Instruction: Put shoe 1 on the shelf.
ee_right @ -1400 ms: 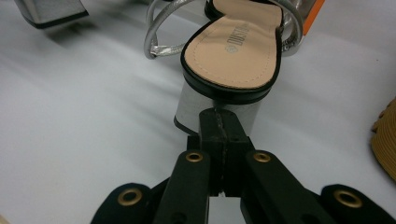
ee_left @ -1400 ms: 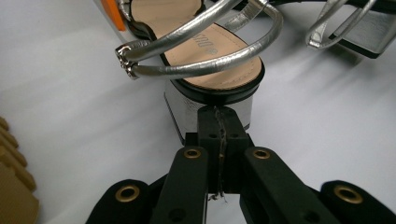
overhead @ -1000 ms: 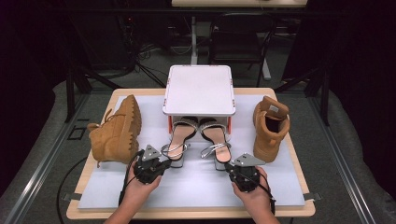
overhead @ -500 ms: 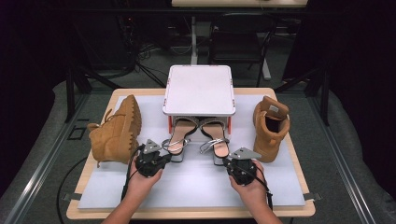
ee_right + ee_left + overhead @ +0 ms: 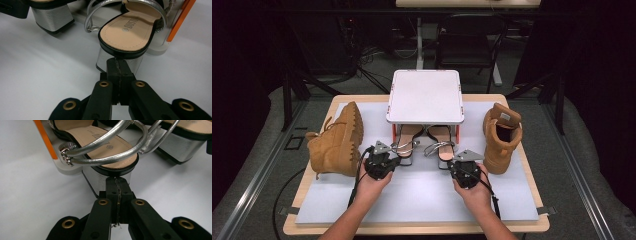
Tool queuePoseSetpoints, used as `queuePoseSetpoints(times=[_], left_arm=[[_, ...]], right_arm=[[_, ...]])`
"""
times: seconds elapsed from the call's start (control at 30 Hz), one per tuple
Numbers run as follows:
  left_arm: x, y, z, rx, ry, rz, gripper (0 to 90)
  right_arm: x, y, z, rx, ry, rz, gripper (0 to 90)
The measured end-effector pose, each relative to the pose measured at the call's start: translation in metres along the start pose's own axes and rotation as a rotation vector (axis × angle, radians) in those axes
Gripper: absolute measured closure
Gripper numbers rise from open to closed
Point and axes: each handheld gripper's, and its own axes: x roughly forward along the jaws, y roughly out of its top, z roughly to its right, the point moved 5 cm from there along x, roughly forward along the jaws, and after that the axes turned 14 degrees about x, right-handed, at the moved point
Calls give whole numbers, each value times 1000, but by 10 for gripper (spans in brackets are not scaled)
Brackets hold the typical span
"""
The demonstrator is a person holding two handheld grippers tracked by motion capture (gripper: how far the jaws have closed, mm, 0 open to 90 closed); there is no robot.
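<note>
I press each closed tool against a sandal's block heel, left tool (image 5: pixel 117 180) on the left sandal (image 5: pixel 100 147), right tool (image 5: pixel 118 61) on the right sandal (image 5: pixel 130 32), both half under the white shoe rack (image 5: pixel 424 95). Pushing evenly should keep them straight. The high view adds the two tan boots (image 5: pixel 337 142) flanking the rack.

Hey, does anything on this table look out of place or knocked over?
Yes: the left tan boot lies tipped on its side, lugged sole facing the rack, while the right tan boot stands upright. The two silver sandals sit level under the white rack.
</note>
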Motion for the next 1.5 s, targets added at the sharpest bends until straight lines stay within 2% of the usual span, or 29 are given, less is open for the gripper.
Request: queuePoseSetpoints(times=[0.03, 0.33, 0.43, 0.47, 0.57, 0.87, 1.13, 1.23, 1.37, 1.5], left_arm=[[1, 1, -1, -1, 2, 2, 900], [13, 9, -7, -16, 18, 2, 900], [15, 12, -11, -19, 28, 4, 900], [15, 14, -13, -21, 27, 7, 900], [17, 17, -14, -16, 35, 8, 900], [25, 21, -22, -34, 44, 9, 900], [32, 24, -26, -47, 41, 15, 900], [35, 24, -28, -49, 58, 6, 900], [38, 25, -31, -62, 61, 16, 900], [45, 25, -29, -48, 53, 20, 900]], right_arm=[[2, 1, -1, 5, 3, 15, 900], [14, 16, 7, 30, -9, 26, 900], [16, 19, 10, 45, -10, 24, 900], [20, 22, 11, 63, -4, 27, 900], [24, 25, 11, 54, -5, 28, 900], [36, 35, 8, 39, -16, 34, 900], [47, 42, 9, 45, -25, 47, 900], [50, 44, 9, 57, -21, 49, 900], [53, 45, 9, 52, -19, 50, 900], [58, 43, 11, 42, -40, 38, 900]])
